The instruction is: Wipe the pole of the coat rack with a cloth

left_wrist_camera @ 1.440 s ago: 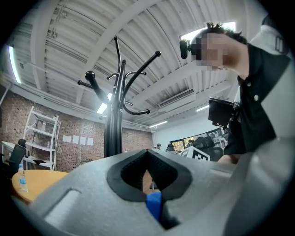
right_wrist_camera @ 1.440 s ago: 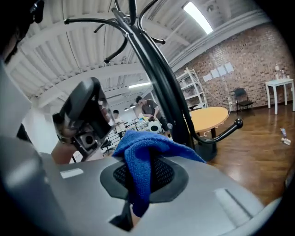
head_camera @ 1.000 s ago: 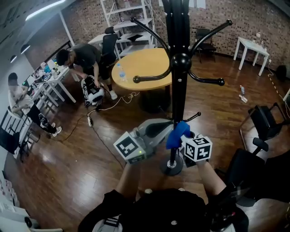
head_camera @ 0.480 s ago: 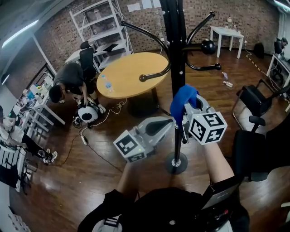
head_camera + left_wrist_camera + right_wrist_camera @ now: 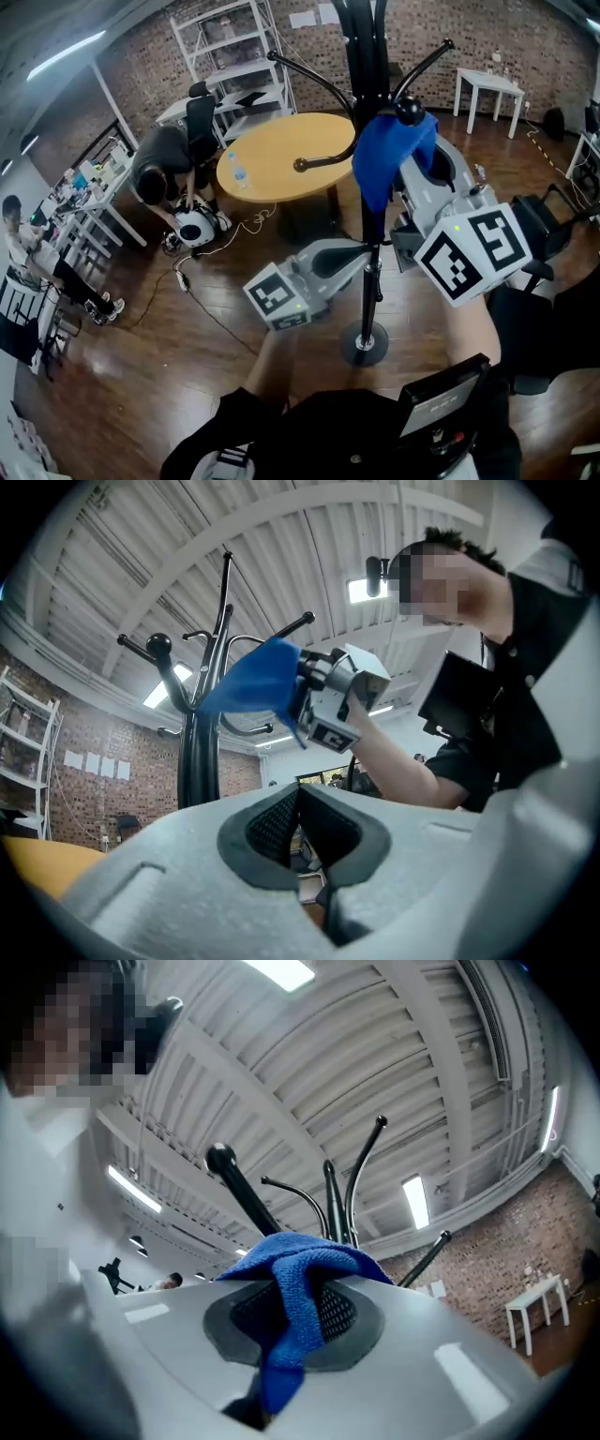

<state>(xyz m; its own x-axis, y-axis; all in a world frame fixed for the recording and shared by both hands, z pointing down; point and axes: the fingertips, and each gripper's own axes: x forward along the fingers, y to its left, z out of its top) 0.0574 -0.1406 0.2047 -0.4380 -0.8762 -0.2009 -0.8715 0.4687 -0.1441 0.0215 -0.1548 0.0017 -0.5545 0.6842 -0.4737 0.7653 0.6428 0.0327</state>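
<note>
One blue cloth [image 5: 386, 157] pinched in right tongs [image 5: 298, 1302] at one coat-rack pole [image 5: 373, 272]; left tongs [image 5: 298, 803] pressed together, empty.

No words, numbers or brand names can be read. Only black-and-white square marker patterns are shown on the cubes of the left gripper [image 5: 362, 253] and right gripper [image 5: 401, 157]. White paper sheets [image 5: 314, 16] on the brick wall [image 5: 469, 33], upper middle, are too small to be read.

Under me the dark wooden floor [image 5: 159, 375] carries the coat rack's round base [image 5: 365, 345], a round yellow counter [image 5: 281, 155] with a bottle [image 5: 234, 175] standing on it, and a white cable [image 5: 251, 222] trailing beside that counter.
</note>
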